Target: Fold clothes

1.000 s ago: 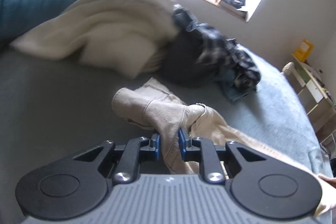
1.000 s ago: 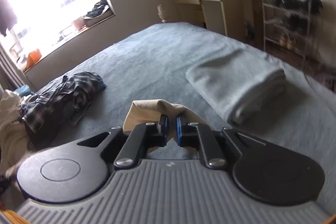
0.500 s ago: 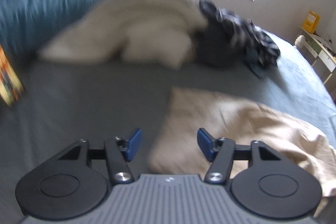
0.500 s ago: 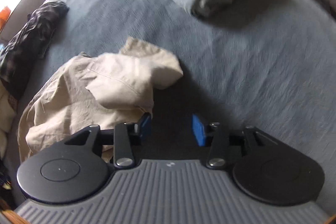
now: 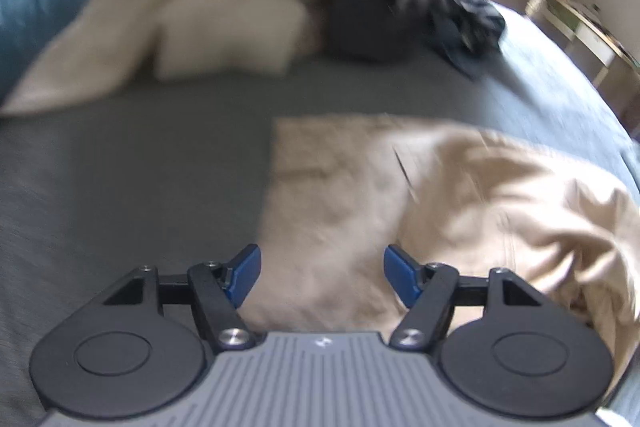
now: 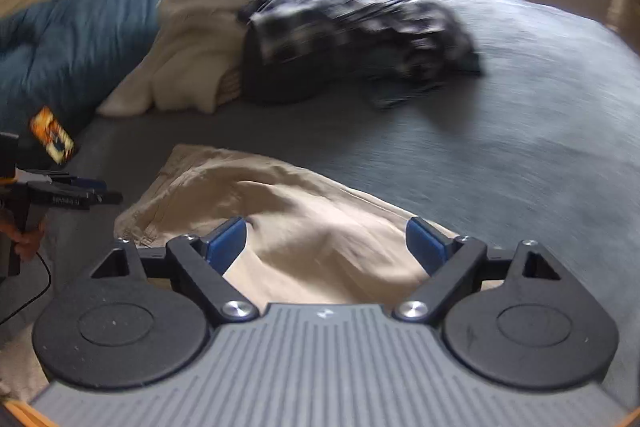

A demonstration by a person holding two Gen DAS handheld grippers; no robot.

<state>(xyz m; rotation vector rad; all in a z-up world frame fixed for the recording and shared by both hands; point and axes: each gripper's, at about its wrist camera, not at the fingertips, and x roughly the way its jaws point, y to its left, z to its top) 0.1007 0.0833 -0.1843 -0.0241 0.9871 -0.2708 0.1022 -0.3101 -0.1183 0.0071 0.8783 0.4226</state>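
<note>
I count one beige garment (image 5: 440, 203), one cream pile (image 6: 192, 55), one dark plaid heap (image 6: 352, 31), two grippers.

Beige trousers (image 5: 420, 211), rumpled, lying loose on the grey-blue bed, near the clothes heap

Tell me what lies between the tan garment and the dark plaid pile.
Only bare grey bedcover separates the tan garment from the dark plaid pile; both wrist views show it.
</note>
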